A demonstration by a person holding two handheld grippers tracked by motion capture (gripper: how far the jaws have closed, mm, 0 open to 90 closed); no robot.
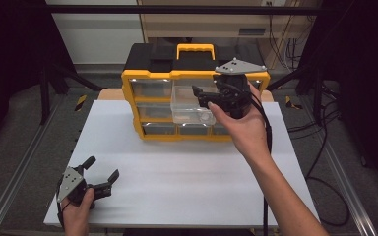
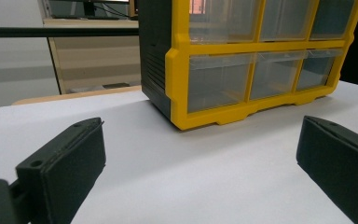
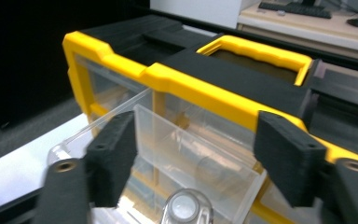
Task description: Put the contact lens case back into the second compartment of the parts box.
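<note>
Yellow-and-black drawer organizer (image 1: pixel 177 88) standing at the far edge of the white desk (image 1: pixel 177 172), with one clear drawer (image 1: pixel 189 105) pulled out toward the person. The right gripper (image 1: pixel 200 96), held in the right hand (image 1: pixel 243 125), sits at this drawer's front, jaws parted. The left gripper (image 1: pixel 101 171) rests near the desk's near left corner, jaws spread wide.

Both forearms are bare, with no sleeve in sight. The left gripper (image 1: pixel 102 180) is black, its top capped by a grey three-cornered plate dotted with small screws; its jaws are thick, blocky black pads (image 2: pixel 70 158) with a screw hole near the base. The right gripper (image 1: pixel 201 96) has the same black body, grey plate and pads (image 3: pixel 114 156), and a black cable trails from it
</note>
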